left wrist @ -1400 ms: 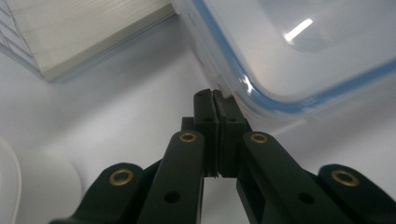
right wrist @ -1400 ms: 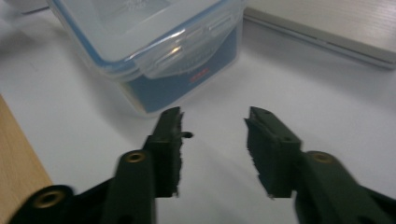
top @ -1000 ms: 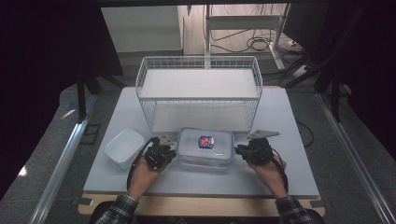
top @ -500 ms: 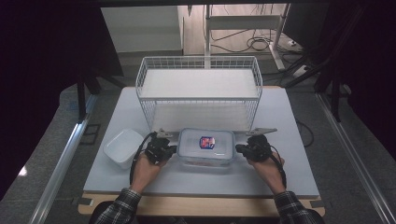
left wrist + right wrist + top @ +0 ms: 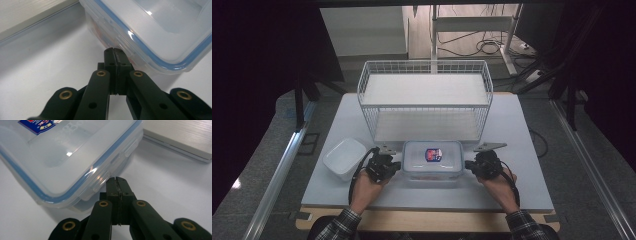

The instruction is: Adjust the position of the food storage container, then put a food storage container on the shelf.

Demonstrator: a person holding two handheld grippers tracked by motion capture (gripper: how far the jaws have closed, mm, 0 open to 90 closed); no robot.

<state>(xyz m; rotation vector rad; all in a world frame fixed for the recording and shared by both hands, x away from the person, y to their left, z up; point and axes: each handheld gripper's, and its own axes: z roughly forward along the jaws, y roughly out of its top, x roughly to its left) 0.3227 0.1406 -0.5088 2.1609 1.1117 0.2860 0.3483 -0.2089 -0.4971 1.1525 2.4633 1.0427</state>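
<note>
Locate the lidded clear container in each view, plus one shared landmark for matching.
High view: lidded container at front centre of the table, before the wire basket, between the left claw and right claw.
Left gripper view: upper right, shut claw at its side wall.
Right gripper view: upper left, shut claw by its side latch.
Shared landmark: the lid's blue seal.

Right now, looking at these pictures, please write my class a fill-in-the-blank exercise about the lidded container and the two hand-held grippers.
1. The lidded container has a seal coloured ____ around its lid.
2. The jaws of the left hand-held gripper are ____, their tips at the container's side.
3. Behind the container stands a white wire ____.
4. The open white tub sits on the ____ side of the container in the high view.

Missing words: blue; shut; basket; left
</note>
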